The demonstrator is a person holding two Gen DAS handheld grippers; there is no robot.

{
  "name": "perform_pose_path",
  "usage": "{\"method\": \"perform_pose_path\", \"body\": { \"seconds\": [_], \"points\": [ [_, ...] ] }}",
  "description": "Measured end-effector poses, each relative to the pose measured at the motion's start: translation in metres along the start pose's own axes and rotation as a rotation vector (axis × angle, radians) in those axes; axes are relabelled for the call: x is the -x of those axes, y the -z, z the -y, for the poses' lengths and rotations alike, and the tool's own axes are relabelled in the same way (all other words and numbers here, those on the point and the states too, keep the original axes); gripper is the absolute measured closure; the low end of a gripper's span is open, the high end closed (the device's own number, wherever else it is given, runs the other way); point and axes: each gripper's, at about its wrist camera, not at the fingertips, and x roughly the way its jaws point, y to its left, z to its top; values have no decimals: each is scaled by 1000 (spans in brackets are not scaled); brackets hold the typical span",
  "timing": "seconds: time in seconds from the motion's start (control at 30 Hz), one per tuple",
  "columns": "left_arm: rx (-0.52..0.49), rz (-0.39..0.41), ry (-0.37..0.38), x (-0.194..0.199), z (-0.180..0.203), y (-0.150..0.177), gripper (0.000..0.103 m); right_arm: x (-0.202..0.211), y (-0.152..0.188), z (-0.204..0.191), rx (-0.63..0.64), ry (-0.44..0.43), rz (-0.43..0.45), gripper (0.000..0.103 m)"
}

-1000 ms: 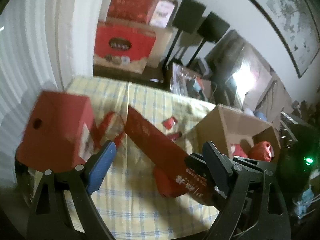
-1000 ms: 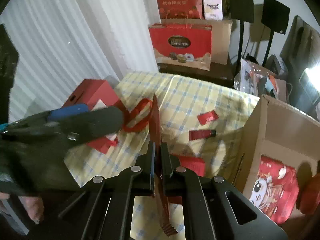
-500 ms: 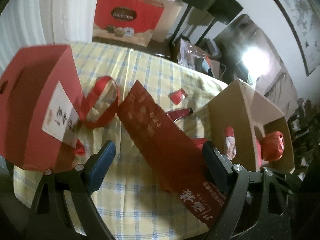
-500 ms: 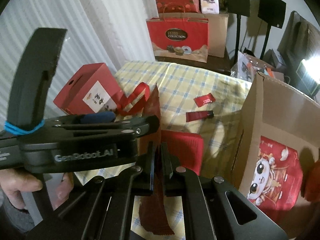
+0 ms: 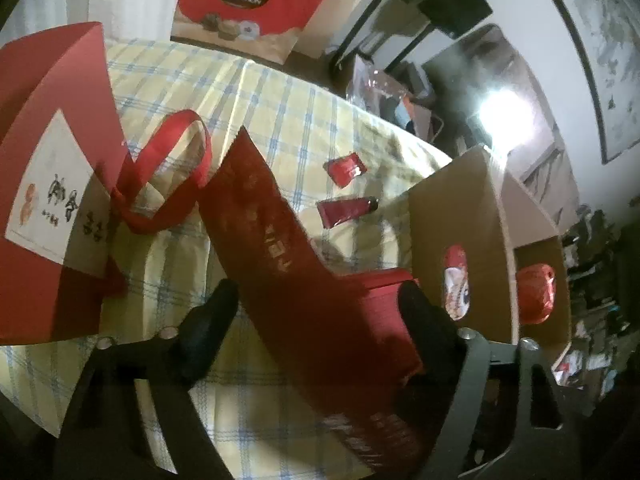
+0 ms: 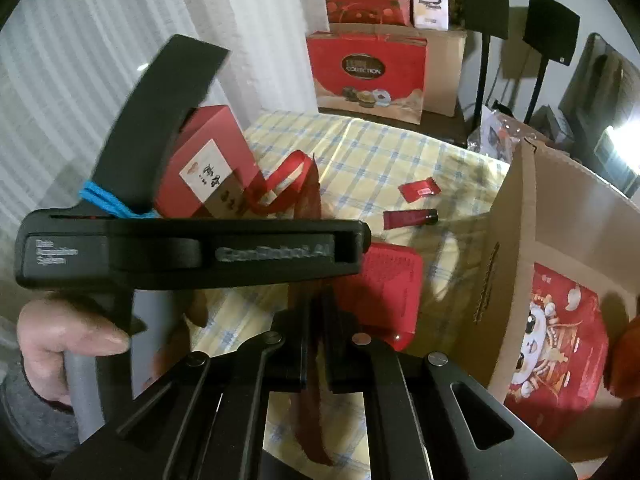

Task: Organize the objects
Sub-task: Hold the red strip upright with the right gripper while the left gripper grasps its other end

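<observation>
Left wrist view: the left gripper [image 5: 316, 304] has its fingers spread wide, either side of a long red packet [image 5: 288, 256] that slants above the checked tablecloth [image 5: 280, 108]; contact cannot be confirmed. A red gift box [image 5: 52, 176] stands at left, a cardboard box [image 5: 480, 216] at right. Right wrist view: the right gripper [image 6: 315, 340] is clenched on the long red packet [image 6: 310, 408], held edge-on. The left gripper's body [image 6: 192, 248] crosses the near left.

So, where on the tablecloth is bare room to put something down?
Bare cloth lies at the far side, between the red gift box and the small red packet. It is crowded near the cardboard box, by the red tube and flat red pack.
</observation>
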Motion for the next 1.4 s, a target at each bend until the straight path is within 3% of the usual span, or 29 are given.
{"method": "perform_pose_path", "body": {
  "seconds": [0.07,0.2,0.5,0.77,1.23,1.33,1.4],
  "points": [
    [-29,-7,-27,-3,4,1,43,0,1,-1,2,-3,1,99],
    [-63,4,-39,-3,9,3,52,-1,3,-1,6,-6,-2,99],
    [-109,36,-67,6,15,2,84,-18,16,5,-37,-56,-67,87],
    [-96,37,-77,8,12,2,87,-30,25,-9,-32,-79,-107,81],
    [-58,25,-60,8,2,1,84,-49,39,-16,-41,-76,-150,80],
    [-35,22,-53,8,-2,0,78,-51,42,-17,-34,-79,-153,93],
    [-21,19,-40,7,-4,-1,78,-51,44,-19,-17,-72,-145,95]
  ]
}}
